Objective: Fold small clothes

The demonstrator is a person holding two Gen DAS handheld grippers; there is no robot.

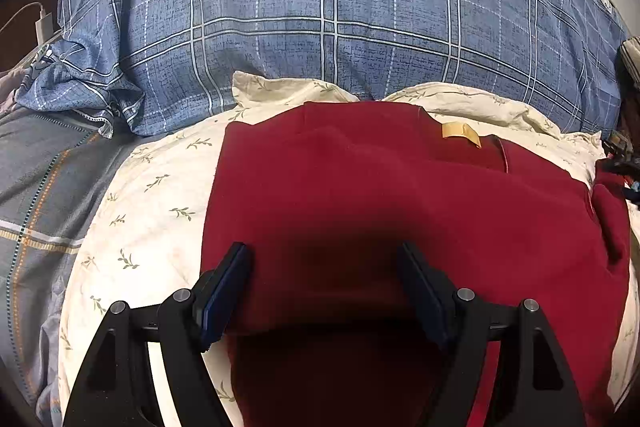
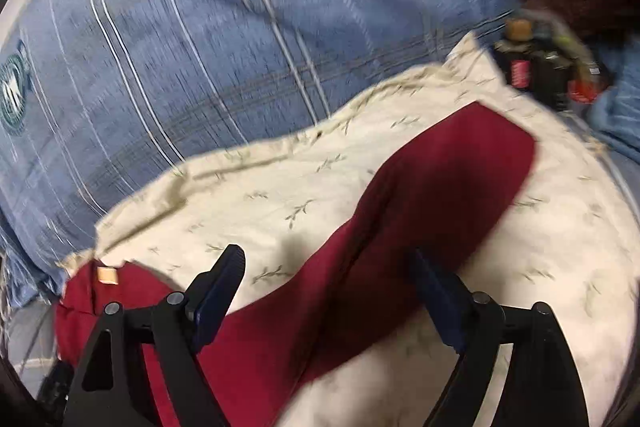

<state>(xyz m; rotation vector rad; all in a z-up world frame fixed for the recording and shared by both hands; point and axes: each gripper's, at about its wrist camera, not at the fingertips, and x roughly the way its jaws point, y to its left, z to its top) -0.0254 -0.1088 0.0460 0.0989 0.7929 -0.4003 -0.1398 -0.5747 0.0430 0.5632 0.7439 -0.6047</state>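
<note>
Left wrist view is showing the left gripper (image 1: 324, 259) hanging over a red garment (image 1: 360, 195), with its jaws standing wide apart and holding nothing. The garment is lying flat on a cream pillow (image 1: 152, 195) with a small leaf print, and it is covering most of the pillow's middle. A tan label (image 1: 460, 133) is sitting near the garment's far edge. Behind the pillow, a blue plaid quilt (image 1: 320, 7) is filling the upper part of the view. A grey striped sheet (image 1: 44, 187) is lying on the left side, and a white charger (image 1: 43, 27) with its cable is resting at the far left.

In the right wrist view, which is blurred, the right gripper (image 2: 330, 263) is also standing open with nothing between its 2 fingers. Under it, a long red part of the garment (image 2: 420, 195) is stretching across the pillow (image 2: 248, 195) toward the far right. The label (image 2: 107, 274) is showing at the lower left. Some dark bottles (image 2: 536, 67) are standing past the pillow's far corner; I cannot tell their details. The quilt (image 2: 200, 27) is lying behind.
</note>
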